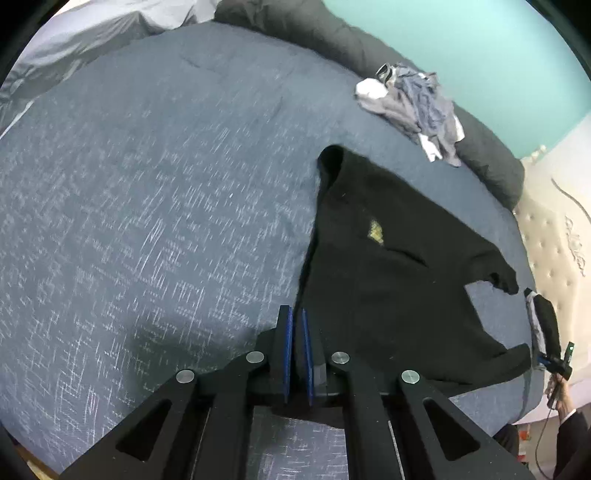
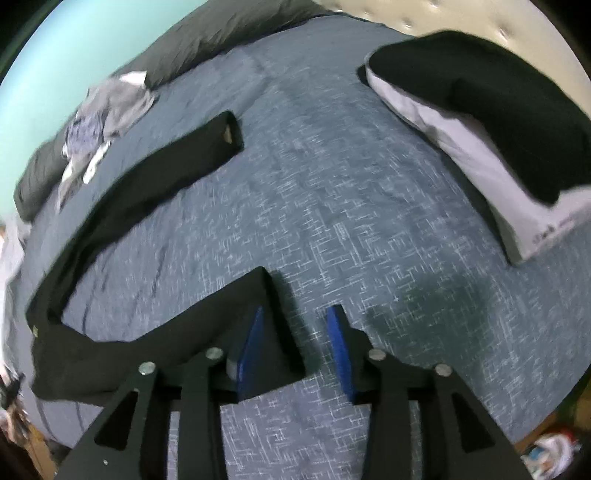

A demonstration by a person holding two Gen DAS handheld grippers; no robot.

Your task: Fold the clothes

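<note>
Low over a blue bed, the left gripper has its jaws nearly closed at the hem edge of a black garment; the right gripper has its jaws partly apart, one hem corner lying loose between them. The garment lies flat, its long axis running away from the grippers toward a heap of grey clothes at the bed's far edge, with open cover beside it.

a dark bolster lines the blue bedspread beneath a teal wall.
</note>
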